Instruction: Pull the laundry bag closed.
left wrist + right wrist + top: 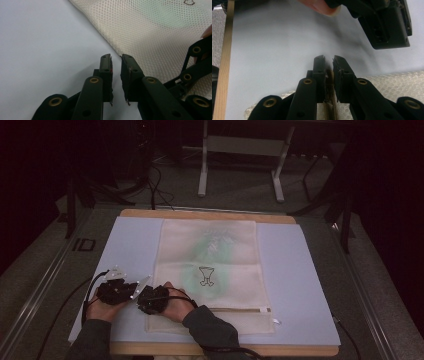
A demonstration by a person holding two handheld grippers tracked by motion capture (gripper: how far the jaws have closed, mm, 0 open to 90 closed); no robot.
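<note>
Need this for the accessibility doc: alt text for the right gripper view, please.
The right gripper has its two black jaws closed on the zipper strip at the edge of a cream mesh bag, which lies on a pale blue mat. The left gripper sits at upper right.

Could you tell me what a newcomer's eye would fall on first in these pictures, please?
Most striking is the cream mesh bag lying flat in the middle of the pale blue mat, a small black outline drawing on it. At its near left corner both hands meet: the right gripper has its jaws shut on the bag's zipper edge, while the left gripper sits at the bag's side edge, jaws slightly apart.
</note>
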